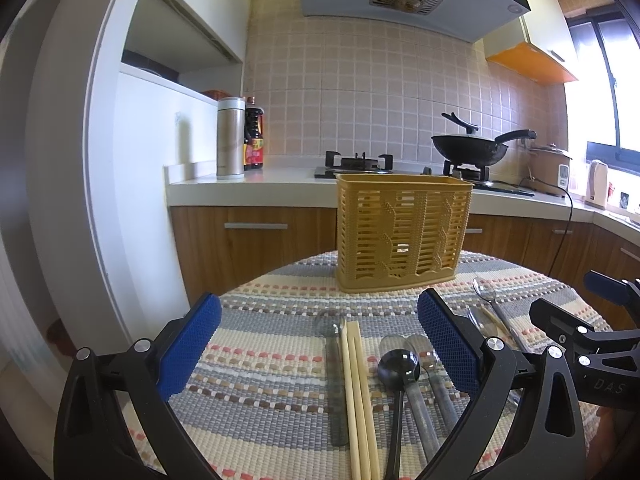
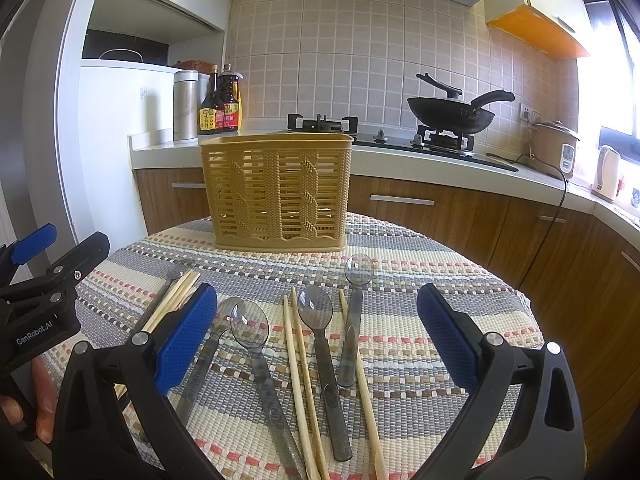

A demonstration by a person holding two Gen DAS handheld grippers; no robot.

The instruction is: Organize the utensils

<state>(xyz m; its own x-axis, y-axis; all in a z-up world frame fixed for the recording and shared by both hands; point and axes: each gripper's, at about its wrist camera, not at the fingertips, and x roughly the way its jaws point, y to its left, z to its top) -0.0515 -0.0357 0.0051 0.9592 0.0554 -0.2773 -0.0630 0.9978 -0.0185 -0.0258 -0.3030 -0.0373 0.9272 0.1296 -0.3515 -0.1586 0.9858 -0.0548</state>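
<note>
A yellow slotted utensil basket (image 1: pixel 402 234) stands upright at the far side of the round table; it also shows in the right wrist view (image 2: pixel 276 192). In the left wrist view, a pair of wooden chopsticks (image 1: pixel 358 392), a black spoon (image 1: pixel 398 364) and clear spoons (image 1: pixel 428 380) lie between the fingers of my open left gripper (image 1: pixel 320 340). In the right wrist view, clear spoons (image 2: pixel 316 312), (image 2: pixel 250 324), (image 2: pixel 358 270) and chopsticks (image 2: pixel 298 368) lie under my open right gripper (image 2: pixel 316 324). Both grippers are empty, just above the cloth.
A striped woven cloth (image 2: pixel 420 264) covers the table. Behind it runs a kitchen counter (image 1: pixel 248 188) with a thermos (image 1: pixel 231 136), sauce bottles (image 2: pixel 220 100), a gas stove with a black wok (image 2: pixel 450 114), a rice cooker (image 2: pixel 554 148) and a kettle (image 2: pixel 606 174).
</note>
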